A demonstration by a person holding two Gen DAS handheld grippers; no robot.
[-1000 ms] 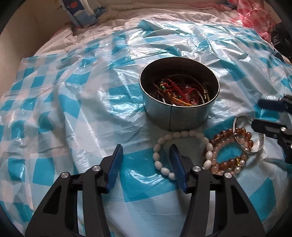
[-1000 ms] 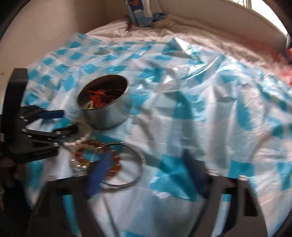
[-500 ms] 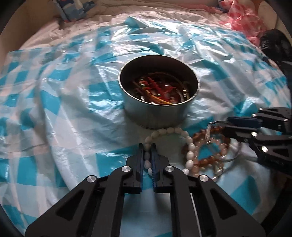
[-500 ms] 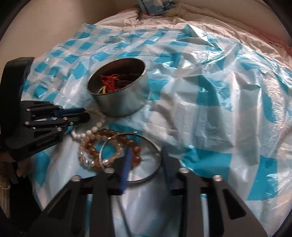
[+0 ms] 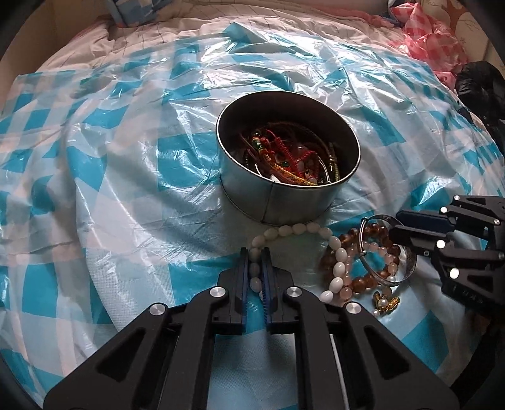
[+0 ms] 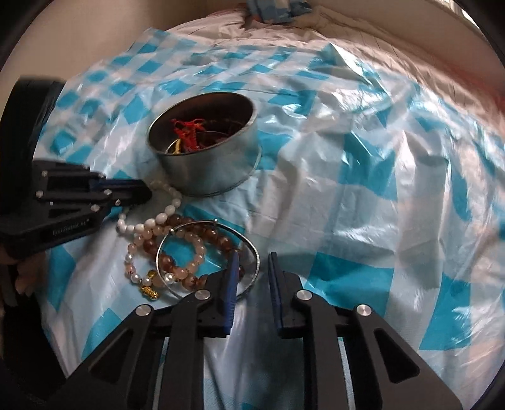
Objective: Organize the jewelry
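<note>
A round metal tin (image 5: 277,205) (image 6: 205,176) stands on the sheet, with red cords and bangles tangled inside. Just in front of it lies a heap of bracelets. My left gripper (image 5: 255,250) (image 6: 145,194) is shut on the near-left side of the white bead bracelet (image 5: 336,249) (image 6: 161,217). An amber bead bracelet (image 5: 350,235) (image 6: 214,235), a pale pink bead bracelet (image 5: 382,252) and a small gold charm (image 5: 386,302) lie under a silver bangle (image 5: 407,268) (image 6: 257,258). My right gripper (image 6: 253,257) (image 5: 394,227) is closing with the bangle's rim between its jaws, a gap still showing.
A crinkled blue-and-white checked plastic sheet (image 5: 126,176) covers the bed. A pink checked bag (image 5: 432,38) and a black item (image 5: 479,85) lie at the far right. A blue patterned package (image 5: 139,12) sits at the back. A hand (image 6: 25,274) holds the left gripper.
Both grippers went from wide open to narrow. The left closed on the white bead bracelet. The right narrowed around the silver bangle's rim.
</note>
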